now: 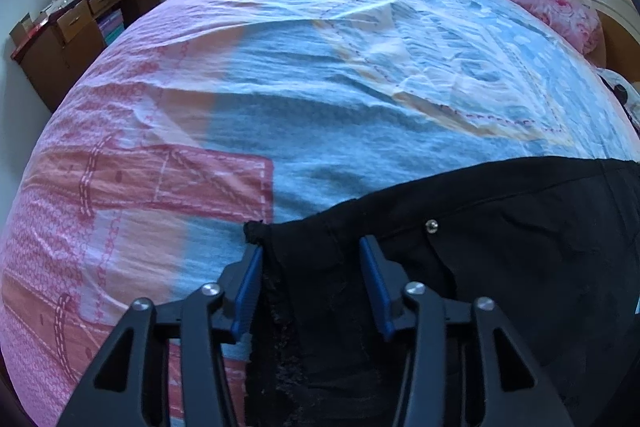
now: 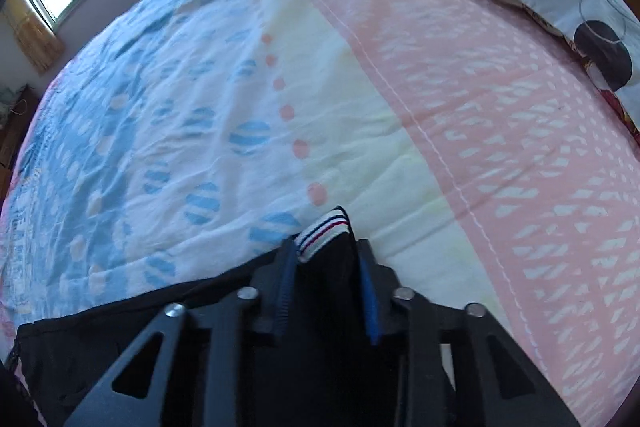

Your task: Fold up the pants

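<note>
Black soft-fabric pants [image 1: 500, 227] are lying on the patchwork pink-and-blue bedsheet [image 1: 320, 75] at the near edge of the bed, looking limp and light, likely draping and sagging wherever unsupported, so taking hold at corners and hems seems best. The left gripper [image 1: 312, 247] is straddling the pants' edge with jaws apart, not clamping, while the right gripper [image 2: 326, 251] is closing on the striped white ribbed cuff [image 2: 324, 229] and black cloth between its fingers.
</note>
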A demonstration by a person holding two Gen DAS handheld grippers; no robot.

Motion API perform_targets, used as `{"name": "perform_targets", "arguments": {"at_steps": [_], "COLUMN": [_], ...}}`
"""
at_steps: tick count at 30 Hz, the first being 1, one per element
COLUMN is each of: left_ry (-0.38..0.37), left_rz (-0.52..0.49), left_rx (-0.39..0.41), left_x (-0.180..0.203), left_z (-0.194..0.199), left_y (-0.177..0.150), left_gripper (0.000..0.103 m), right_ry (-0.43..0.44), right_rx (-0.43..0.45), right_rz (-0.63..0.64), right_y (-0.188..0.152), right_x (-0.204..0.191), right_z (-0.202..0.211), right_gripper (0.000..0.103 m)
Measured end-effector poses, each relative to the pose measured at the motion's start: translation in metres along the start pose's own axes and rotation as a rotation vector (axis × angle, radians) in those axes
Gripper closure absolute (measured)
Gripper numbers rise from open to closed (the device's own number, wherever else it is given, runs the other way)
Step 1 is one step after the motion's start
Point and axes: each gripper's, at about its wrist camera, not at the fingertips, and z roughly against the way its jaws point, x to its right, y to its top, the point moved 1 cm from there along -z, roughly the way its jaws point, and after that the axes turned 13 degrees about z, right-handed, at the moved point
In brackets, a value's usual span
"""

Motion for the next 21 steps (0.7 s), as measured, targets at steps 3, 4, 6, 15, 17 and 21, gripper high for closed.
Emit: {"name": "perform_targets", "arguments": {"at_steps": [3, 4, 6, 15, 17, 21], "left_ry": [-0.02, -0.028, -0.044, -0.179, -0.218, -0.278], "left_rz": [-0.001, -0.001, 0.003, 0.017, 0.029, 0.033], "left_rx": [0.013, 0.021, 0.048, 0.209, 0.251, 0.309], "left_x": [0.002, 0.002, 0.0, -0.01, -0.016, -0.026], "left_z": [0.008, 0.011, 0.02, 0.082, 0.097, 0.118], "left_y": [0.002, 0.002, 0.002, -0.004, -0.009, -0.025], "left_gripper": [0.072, 0.073, 0.074, 0.074, 0.074, 0.074], "right_ry": [-0.017, -0.012, 0.0, 0.058, 0.084, 0.128], "right_rx": [0.018, 0.03, 0.074, 0.265, 0.314, 0.384], "right_rz": [0.025, 0.027, 0.022, 0.045, 0.044, 0.045], "right_y": [-0.003, -0.003, -0.005, -0.036, -0.052, -0.087], "right_x": [-0.007, -0.008, -0.007, -0.005, -0.004, 0.001], "right_z": [0.012, 0.015, 0.035, 0.133, 0.156, 0.196], "right_gripper": [0.096, 0.096, 0.096, 0.096, 0.096, 0.096]}}
